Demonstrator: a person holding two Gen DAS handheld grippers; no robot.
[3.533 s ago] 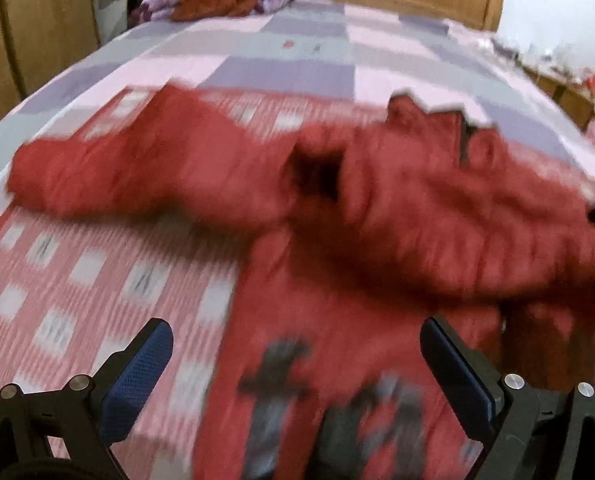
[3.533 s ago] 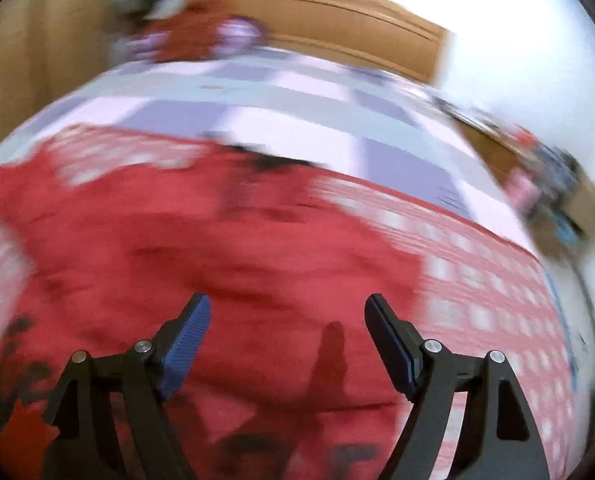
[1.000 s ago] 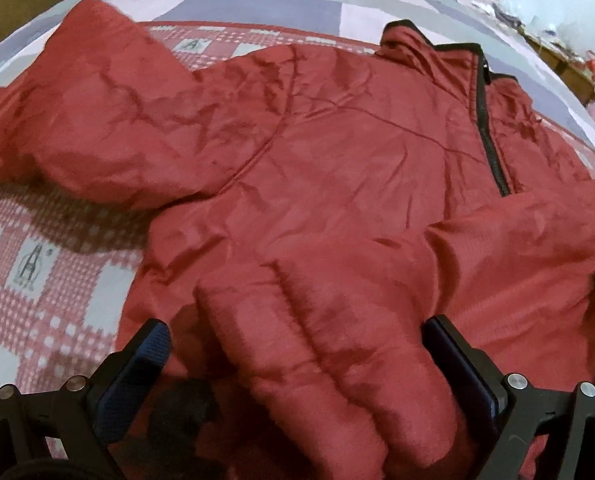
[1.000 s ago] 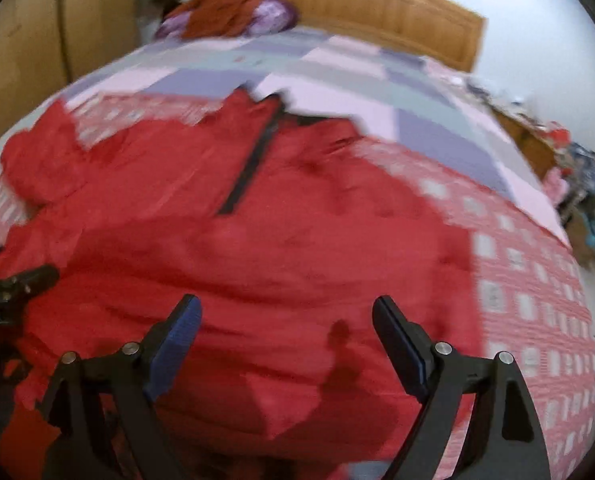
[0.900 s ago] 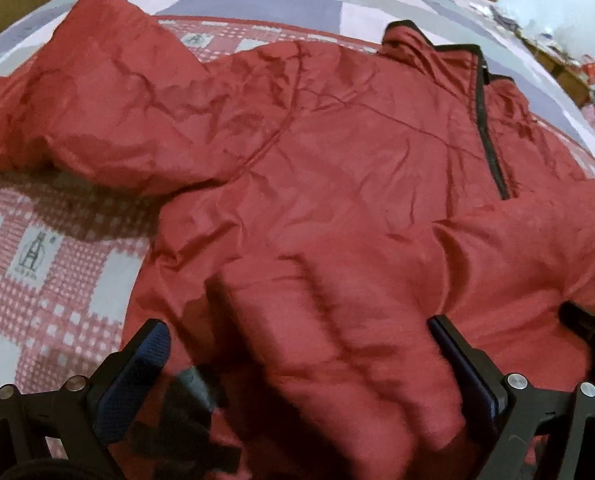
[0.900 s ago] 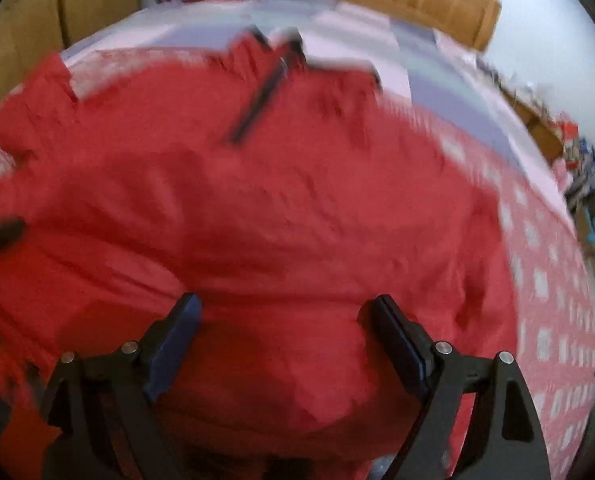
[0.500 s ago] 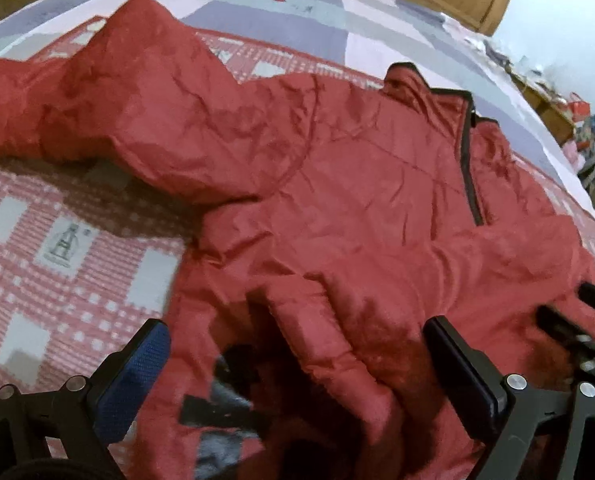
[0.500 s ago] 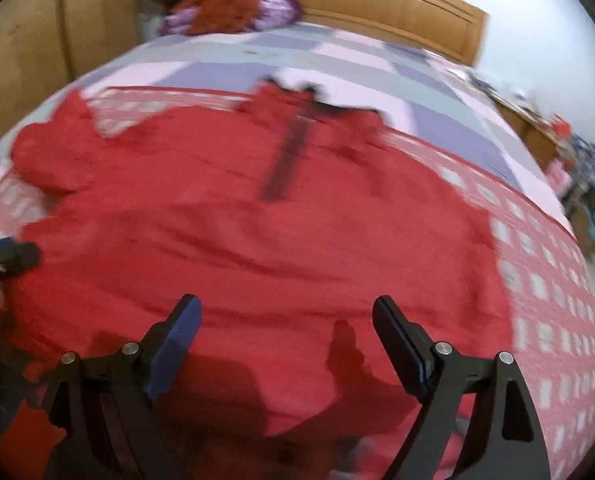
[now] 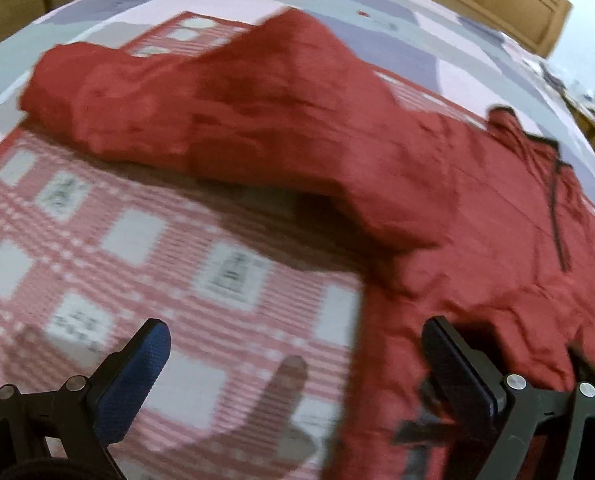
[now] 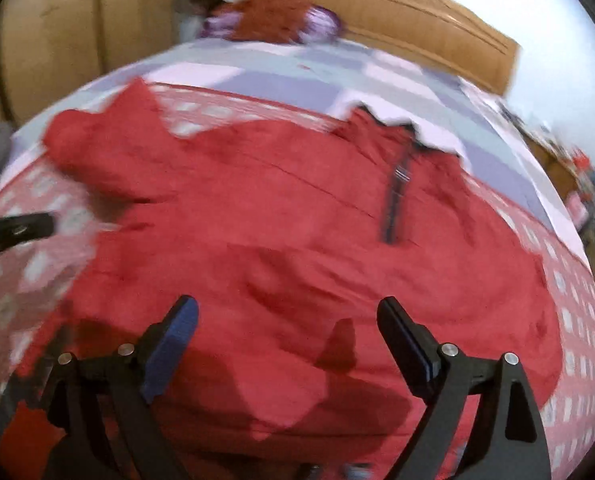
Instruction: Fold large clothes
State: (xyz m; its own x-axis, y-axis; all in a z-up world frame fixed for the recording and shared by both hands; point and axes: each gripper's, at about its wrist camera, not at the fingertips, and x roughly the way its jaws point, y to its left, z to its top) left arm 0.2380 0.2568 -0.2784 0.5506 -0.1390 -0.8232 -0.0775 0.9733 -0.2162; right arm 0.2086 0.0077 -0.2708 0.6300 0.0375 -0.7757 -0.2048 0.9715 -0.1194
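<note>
A large red jacket [image 10: 297, 232] with a dark zipper [image 10: 395, 200] lies spread on a red-and-white checked sheet [image 9: 137, 264] on the bed. Its left sleeve [image 9: 201, 108] stretches out to the left; the body [image 9: 497, 248] lies to the right. My left gripper [image 9: 297, 356] is open and empty, over the checked sheet just left of the jacket's lower edge. My right gripper [image 10: 287, 332] is open and empty, above the jacket's lower front. The left gripper's tip also shows in the right wrist view [image 10: 17, 230] at the left edge.
A pile of red and purple clothes [image 10: 273, 20] lies at the head of the bed by the wooden headboard [image 10: 417, 16]. A wooden wardrobe [image 10: 49, 36] stands at the left. Cluttered items [image 10: 593, 184] sit at the right of the bed.
The left gripper has moved left off the jacket body, so the checked sheet and the outstretched sleeve now fill its view. The right gripper has stayed over the jacket's lower front.
</note>
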